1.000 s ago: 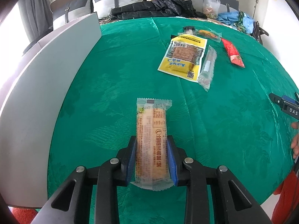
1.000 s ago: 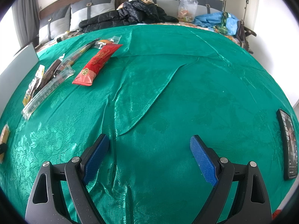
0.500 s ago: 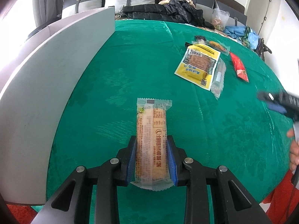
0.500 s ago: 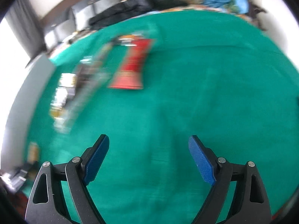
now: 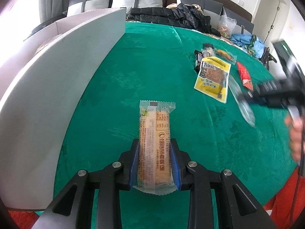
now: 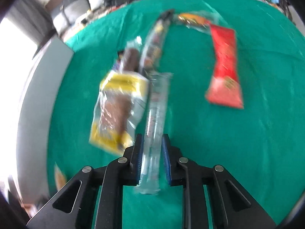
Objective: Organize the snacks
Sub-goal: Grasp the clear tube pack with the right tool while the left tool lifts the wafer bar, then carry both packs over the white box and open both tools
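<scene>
The left gripper has its jaws clamped on the near half of a long biscuit pack, which sticks straight out ahead of them over the green table. The right gripper has its jaws closed on the near end of a clear-wrapped stick snack; that view is blurred, so whether the far end is lifted or drags on the cloth cannot be told. Just left of the right jaws lies a yellow pouch, touching or overlapping the stick, and well to their right a red packet; beyond them sit a dark bar and an orange snack. The likely trouble: the slick, thin wrapper may slip from an end-only hold, or the stick may pull the pouch along if they overlap. The biscuit pack, held low with much overhang, could droop or twist. Left of the left jaws a white box wall rises close by, and its rim could catch the pack's tip. Ahead of and to the right of the left jaws the cloth gives free room.
</scene>
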Demonstrator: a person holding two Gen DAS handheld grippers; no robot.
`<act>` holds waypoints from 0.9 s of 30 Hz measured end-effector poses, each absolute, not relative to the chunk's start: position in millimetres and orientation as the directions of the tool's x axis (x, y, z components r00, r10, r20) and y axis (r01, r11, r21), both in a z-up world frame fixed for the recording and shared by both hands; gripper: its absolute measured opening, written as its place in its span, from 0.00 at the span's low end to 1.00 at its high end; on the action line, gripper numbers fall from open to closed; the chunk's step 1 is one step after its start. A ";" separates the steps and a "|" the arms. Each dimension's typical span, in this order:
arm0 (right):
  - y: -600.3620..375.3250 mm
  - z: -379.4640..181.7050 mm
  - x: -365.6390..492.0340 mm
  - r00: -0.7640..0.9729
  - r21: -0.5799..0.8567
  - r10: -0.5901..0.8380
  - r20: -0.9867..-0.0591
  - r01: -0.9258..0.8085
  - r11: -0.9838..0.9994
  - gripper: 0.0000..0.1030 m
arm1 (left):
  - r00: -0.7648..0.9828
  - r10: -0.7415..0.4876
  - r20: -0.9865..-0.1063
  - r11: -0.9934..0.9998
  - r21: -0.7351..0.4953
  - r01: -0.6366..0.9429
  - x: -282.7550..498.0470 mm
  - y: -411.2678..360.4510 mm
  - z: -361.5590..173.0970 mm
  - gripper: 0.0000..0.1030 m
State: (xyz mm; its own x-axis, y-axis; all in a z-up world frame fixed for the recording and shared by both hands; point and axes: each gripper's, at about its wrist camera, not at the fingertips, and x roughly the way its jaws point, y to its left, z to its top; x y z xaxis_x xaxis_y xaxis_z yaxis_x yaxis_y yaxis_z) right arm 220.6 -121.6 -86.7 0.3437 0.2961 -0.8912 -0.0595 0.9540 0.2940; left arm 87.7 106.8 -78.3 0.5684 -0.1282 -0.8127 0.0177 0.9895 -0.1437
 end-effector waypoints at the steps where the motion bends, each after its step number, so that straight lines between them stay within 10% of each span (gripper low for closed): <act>1: -127.0 -86.2 211.2 0.325 0.259 0.271 -0.906 -0.080 0.963 0.21 | 0.565 -0.136 -0.814 0.988 -0.152 0.020 88.9 105.9 -79.1 0.29; 6: -122.5 -88.6 200.6 0.333 0.126 0.169 -0.928 -0.146 0.981 0.39 | 0.557 -0.168 -0.813 0.983 -0.178 0.037 91.0 100.9 -77.3 0.29; 9: -111.7 -88.2 198.7 0.377 0.042 0.113 -0.919 -0.192 0.981 0.18 | 0.561 -0.216 -0.799 0.973 -0.224 0.055 84.2 101.8 -64.4 0.29; 18: -138.7 -26.6 158.5 0.389 0.474 0.480 -0.787 -0.118 0.873 0.18 | 0.637 -0.387 -0.667 0.881 -0.472 0.042 71.5 147.0 15.3 0.29; 27: 33.9 96.6 165.7 0.333 0.598 0.738 -0.587 -0.435 0.673 0.18 | 0.736 -0.052 -0.675 0.923 -0.315 -0.223 76.0 323.5 86.6 0.29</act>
State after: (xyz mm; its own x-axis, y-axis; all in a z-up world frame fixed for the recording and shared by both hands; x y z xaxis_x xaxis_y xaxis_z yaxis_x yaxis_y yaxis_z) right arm 165.7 33.9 96.6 0.3332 0.7379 -0.5869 -0.4353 0.6726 0.5985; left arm 76.0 323.5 86.5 0.7359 -0.0523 -0.6751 -0.2231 0.9226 -0.3146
